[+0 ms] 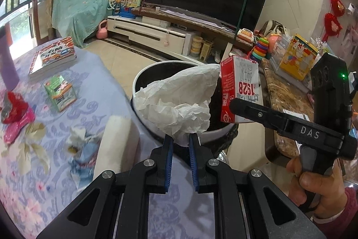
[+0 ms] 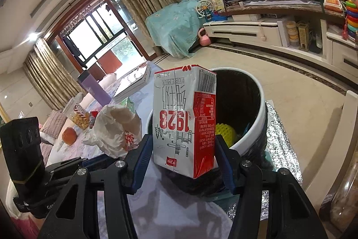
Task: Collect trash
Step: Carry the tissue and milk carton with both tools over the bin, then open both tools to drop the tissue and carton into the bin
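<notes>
Jaws first: my left gripper (image 1: 180, 142) is pinched tight on a crumpled white wrapper (image 1: 179, 100), pads nearly together w/ just a tail of the paper between them. Right gripper (image 2: 182, 155) has its jaws set wide, clamped on the sides of a red-and-white milk carton (image 2: 184, 122), held upside down, print inverted.

Both loads hang over or right at the rim of the white trash bin (image 1: 143, 80), at 12 o'clock from each cam; carton sits at about 2 o'clock of the wrapper in the left view. I'd say I'm carrying both there so one trip dumps two pieces. Bin already holds something yellow (image 2: 224, 132), at 3 o'clock of the carton.

More scraps lie on the floral surface (image 1: 107, 68) around 9 o'clock, incl. a red wrapper (image 1: 15, 109). Next, I reckon: let go over the bin mouth, not the rim.
</notes>
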`<state>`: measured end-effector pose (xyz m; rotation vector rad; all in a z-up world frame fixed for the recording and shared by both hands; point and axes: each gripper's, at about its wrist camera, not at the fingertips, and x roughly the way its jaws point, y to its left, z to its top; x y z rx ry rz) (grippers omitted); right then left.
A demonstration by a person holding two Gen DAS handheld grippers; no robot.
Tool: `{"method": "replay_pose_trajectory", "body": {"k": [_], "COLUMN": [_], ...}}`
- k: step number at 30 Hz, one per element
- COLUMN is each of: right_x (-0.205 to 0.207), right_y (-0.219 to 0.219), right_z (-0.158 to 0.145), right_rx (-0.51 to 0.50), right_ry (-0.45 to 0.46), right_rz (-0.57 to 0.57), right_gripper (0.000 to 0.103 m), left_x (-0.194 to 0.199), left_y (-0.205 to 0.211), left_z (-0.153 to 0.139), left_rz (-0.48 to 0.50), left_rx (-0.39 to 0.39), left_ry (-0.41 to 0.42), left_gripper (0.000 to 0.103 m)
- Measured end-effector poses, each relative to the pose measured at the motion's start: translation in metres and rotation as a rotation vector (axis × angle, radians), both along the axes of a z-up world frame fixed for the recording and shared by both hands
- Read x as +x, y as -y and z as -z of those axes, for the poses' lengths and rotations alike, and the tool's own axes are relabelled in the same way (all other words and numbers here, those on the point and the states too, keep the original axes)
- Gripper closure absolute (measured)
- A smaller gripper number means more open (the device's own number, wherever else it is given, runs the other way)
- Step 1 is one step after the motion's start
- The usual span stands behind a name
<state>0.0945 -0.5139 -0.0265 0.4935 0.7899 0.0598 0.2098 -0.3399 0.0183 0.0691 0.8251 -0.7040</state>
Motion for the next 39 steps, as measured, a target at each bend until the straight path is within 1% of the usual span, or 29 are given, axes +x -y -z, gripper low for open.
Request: {"method": "replay_pose_trajectory", "body": {"k": [7,21,34,36,39], "right_x": [0.008,0.029,0.039,0.04,0.043], "right_y": [0.012,0.019,0.025,0.026,0.03], "right_z": [0.001,0.007,0.007,0.008,0.008], "right_rx": [-0.008,-0.028,-0.045,-0.042,-0.031], "right_ry": [-0.014,-0.076,-0.102,-0.105,-0.109], "right_rz": [0.009,0.007,0.009,0.009,0.011], "right_gripper": [0.046,0.046,0.046,0.046,0.044], "left_x": [0.017,0.055,0.071,0.073,0.075], "left_y": [0.017,0.042,0.055,0.057,0.056], "left_z": [0.002,0.006,0.012,0.013,0.014], "left_rz": [0.006,-0.005,0.0,-0.001,-0.011], "left_rx": [0.012,0.037,0.052,0.056,0.057], "left_ry": [-0.006,-0.036,-0.059,-0.063,-0.079], "left_gripper": [0.09,0.09,0.089,0.087,0.08]}}
